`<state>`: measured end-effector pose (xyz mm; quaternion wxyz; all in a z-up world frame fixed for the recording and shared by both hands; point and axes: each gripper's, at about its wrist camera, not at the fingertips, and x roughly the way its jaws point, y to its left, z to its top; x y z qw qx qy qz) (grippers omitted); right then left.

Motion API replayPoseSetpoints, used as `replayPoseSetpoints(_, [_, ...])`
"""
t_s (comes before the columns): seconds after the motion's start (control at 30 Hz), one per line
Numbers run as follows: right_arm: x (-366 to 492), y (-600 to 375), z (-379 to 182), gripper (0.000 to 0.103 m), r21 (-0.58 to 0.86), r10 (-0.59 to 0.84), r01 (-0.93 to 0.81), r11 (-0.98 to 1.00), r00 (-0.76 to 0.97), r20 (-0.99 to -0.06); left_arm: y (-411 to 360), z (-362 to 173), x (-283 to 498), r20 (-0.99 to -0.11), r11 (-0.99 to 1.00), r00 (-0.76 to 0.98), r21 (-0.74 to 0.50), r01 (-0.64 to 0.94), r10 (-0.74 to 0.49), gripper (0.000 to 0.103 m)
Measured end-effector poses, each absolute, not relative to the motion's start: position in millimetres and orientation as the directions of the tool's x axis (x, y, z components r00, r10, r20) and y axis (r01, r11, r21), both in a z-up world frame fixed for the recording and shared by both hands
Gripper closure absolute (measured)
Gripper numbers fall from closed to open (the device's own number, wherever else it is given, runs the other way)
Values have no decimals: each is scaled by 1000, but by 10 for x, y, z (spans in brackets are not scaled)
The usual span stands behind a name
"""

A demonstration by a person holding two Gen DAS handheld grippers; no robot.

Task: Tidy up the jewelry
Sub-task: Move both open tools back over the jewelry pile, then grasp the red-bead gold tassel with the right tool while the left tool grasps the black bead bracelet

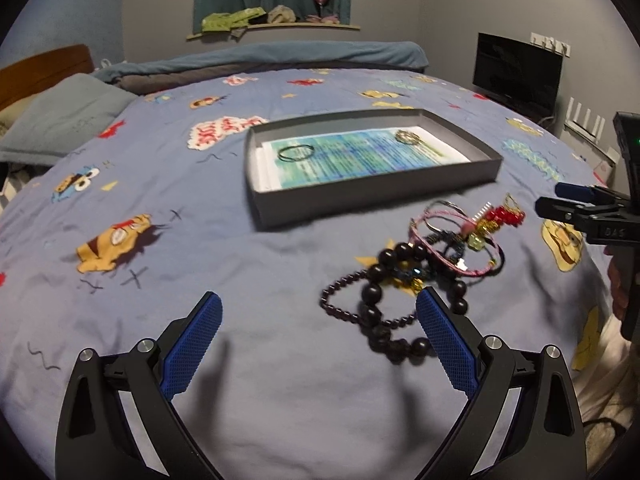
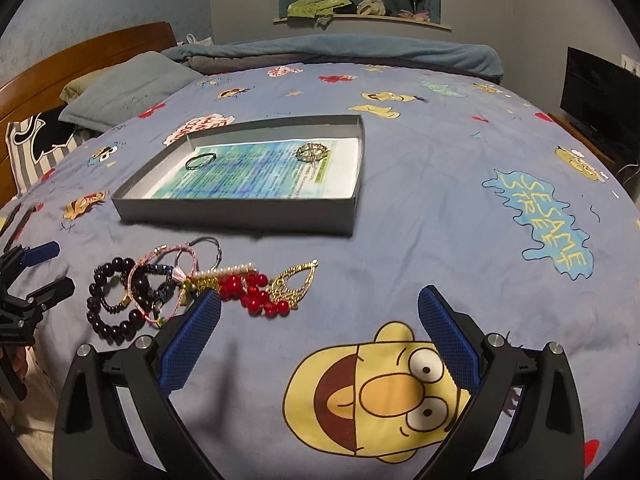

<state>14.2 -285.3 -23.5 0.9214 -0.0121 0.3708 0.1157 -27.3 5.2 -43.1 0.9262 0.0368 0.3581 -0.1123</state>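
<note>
A shallow grey box (image 1: pixel 360 196) (image 2: pixel 240 212) lies on the bed with a printed sheet inside. A dark bangle (image 1: pixel 296 153) (image 2: pixel 201 161) and a gold round ornament (image 1: pixel 408 136) (image 2: pixel 313 153) rest on the sheet. In front of the box lies a tangled pile: black bead bracelets (image 1: pixel 380 312) (image 2: pixel 114 300), pink thread bangles (image 1: pixel 452 240) (image 2: pixel 160 284), red beads (image 1: pixel 506 214) (image 2: pixel 256 292) and a gold earring (image 2: pixel 296 280). My left gripper (image 1: pixel 320 320) is open and empty just left of the pile. My right gripper (image 2: pixel 320 312) is open and empty just right of it.
The blue cartoon bedsheet (image 2: pixel 440 200) covers the bed. Pillows (image 2: pixel 128 88) and a wooden headboard (image 2: pixel 80 60) are at the far left. A folded blanket (image 2: pixel 340 52) lies at the far edge. A dark screen (image 1: pixel 518 68) stands at the right.
</note>
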Motion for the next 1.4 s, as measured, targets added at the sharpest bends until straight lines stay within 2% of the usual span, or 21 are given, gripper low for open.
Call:
replayPoseSetpoints(0.13, [161,-2816,-292,6,50,201,-231,972,694,-691,-15,-494,-272,-684,968,709,11,250,-175,6])
replayPoseSetpoints(0.2, [193,-2812,-314,23,56,206,-234,971,686,-698,-20,-500,-270,-684,968,706,-1,252,-184,6])
replayPoseSetpoints(0.47, [396,-2830,-361,57,151,260,-223,963,631,-731,-16,-491,-257,-682,966,706,-6,258,-193,6])
replayPoseSetpoints(0.57, [466,-2817,-375,63,158,260,-214,964,623,-737,-15,-504,-244,-685,966,702,-11,259,-196,6])
replayPoseSetpoints(0.77, [579,-2780,-453,64,182,279,-220,958,589,-759,-2,-517,-228,-685,962,695,-30,272,-218,8])
replayPoseSetpoints(0.87, [580,-2770,-458,79,203,306,-237,950,581,-754,-16,-514,-226,-684,957,689,-43,288,-238,9])
replayPoseSetpoints(0.93, [563,-2776,-434,80,206,311,-240,949,585,-750,-44,-510,-230,-683,954,689,-39,298,-243,9])
replayPoseSetpoints(0.97, [553,-2786,-417,96,212,317,-242,947,587,-745,-55,-509,-228,-683,953,688,-37,300,-244,10])
replayPoseSetpoints(1.0, [541,-2798,-396,97,223,327,-244,944,590,-738,-66,-510,-227,-684,952,687,-39,305,-247,10])
replayPoseSetpoints(1.2, [452,-2876,-249,102,240,350,-256,936,627,-696,-91,-562,-190,-704,944,656,-63,324,-272,26])
replayPoseSetpoints(1.37, [414,-2914,-150,102,243,350,-252,937,650,-674,-97,-603,-165,-719,942,636,-79,328,-281,51])
replayPoseSetpoints(1.4, [411,-2918,-130,102,241,348,-251,938,655,-671,-101,-607,-153,-721,941,633,-80,328,-282,54])
